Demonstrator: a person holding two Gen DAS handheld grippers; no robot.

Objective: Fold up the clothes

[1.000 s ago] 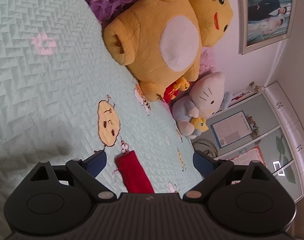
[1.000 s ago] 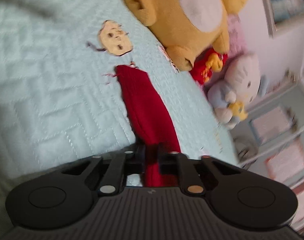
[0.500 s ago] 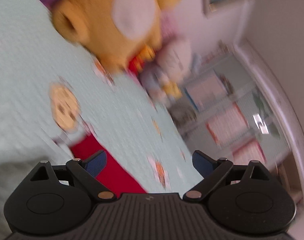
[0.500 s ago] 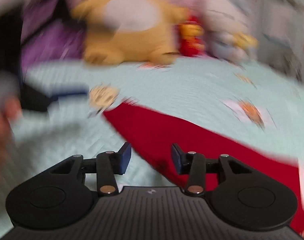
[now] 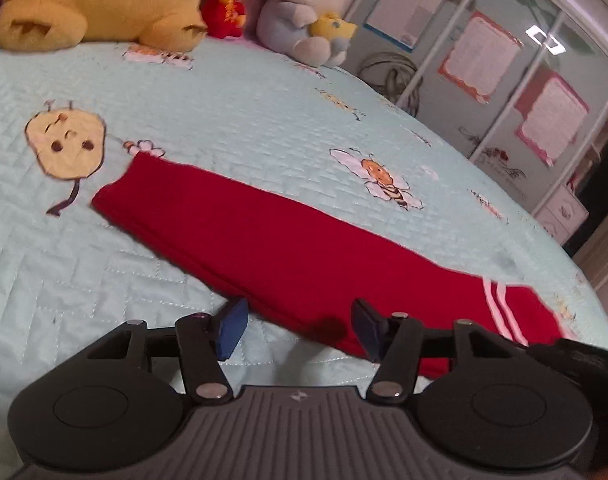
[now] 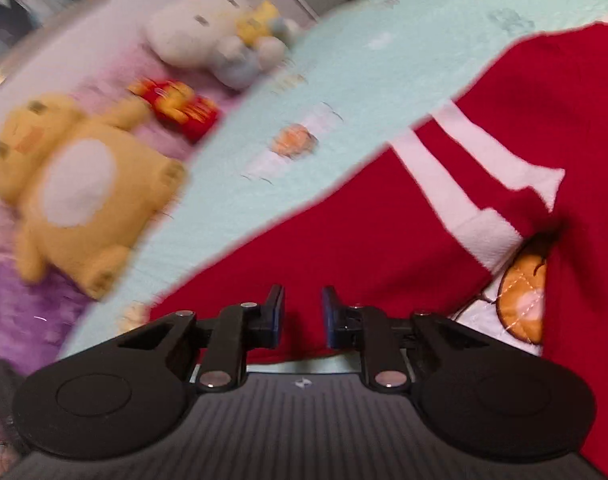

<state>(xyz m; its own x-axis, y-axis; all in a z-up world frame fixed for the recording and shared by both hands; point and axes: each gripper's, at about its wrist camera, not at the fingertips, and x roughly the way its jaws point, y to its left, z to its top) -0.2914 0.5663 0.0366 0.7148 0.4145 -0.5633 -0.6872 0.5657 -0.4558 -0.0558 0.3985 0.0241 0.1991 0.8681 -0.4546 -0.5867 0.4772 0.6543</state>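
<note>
A long red garment (image 5: 271,236) with two white stripes (image 5: 498,306) near one end lies flat on the pale green quilt (image 5: 231,120). My left gripper (image 5: 299,330) hovers low over the garment's near edge. Its jaws are closing, with the red edge between the blue pads (image 5: 229,328) but not pressed. In the right wrist view the red garment (image 6: 344,240) fills the foreground and the white stripes (image 6: 464,168) lie at the right. My right gripper (image 6: 302,316) is just above the cloth, jaws closing to a narrow gap, with no cloth pinched in it.
A big yellow plush (image 5: 95,4), a small red one (image 5: 227,4) and a white cat plush (image 5: 304,12) sit along the bed's far side. A glass-door cabinet (image 5: 504,68) stands beyond the bed's right edge. A purple cushion (image 6: 27,312) lies by the yellow plush (image 6: 71,188).
Both grippers have rolled and swung sideways along the garment. The right gripper let go of the red cloth it was shut on. The left jaws have narrowed over the garment's near edge.
</note>
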